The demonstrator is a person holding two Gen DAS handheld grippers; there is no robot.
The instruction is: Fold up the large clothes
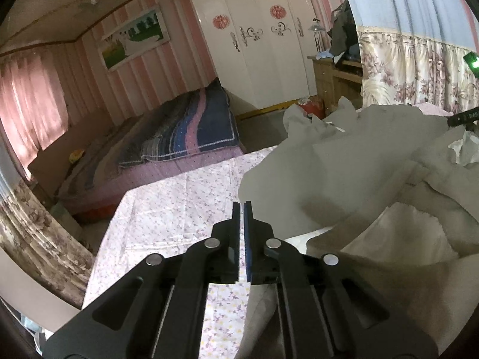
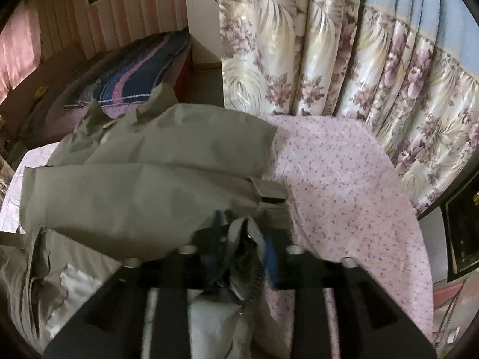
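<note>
The left gripper [image 1: 242,205] is pressed together, with only a thin slit between its two black fingers, and nothing is caught in it. It hangs over the table cover [image 1: 167,209], a pale cloth with tiny purple flowers. The big grey jacket [image 1: 344,173] lies crumpled just beside it, from about two o'clock to four o'clock of the tips. Its white lining [image 1: 413,233] shows at four o'clock.

In the right wrist view, the right gripper [image 2: 241,233] stands spread apart. A fold of the jacket with a dark zipper edge [image 2: 250,251] sits in the gap between its fingers. It is too dark and blurry to tell if the pads press on that fold. The grey jacket [image 2: 143,185] spreads out from nine o'clock to twelve o'clock of this gripper, across the flowered cover [image 2: 344,185], which is bare at two o'clock.

Behind the table hangs a flowery curtain [image 2: 344,68]. A bed with a blue and pink blanket [image 1: 191,128] is at eleven o'clock in the left view, and a white wardrobe [image 1: 263,45] stands at twelve o'clock
</note>
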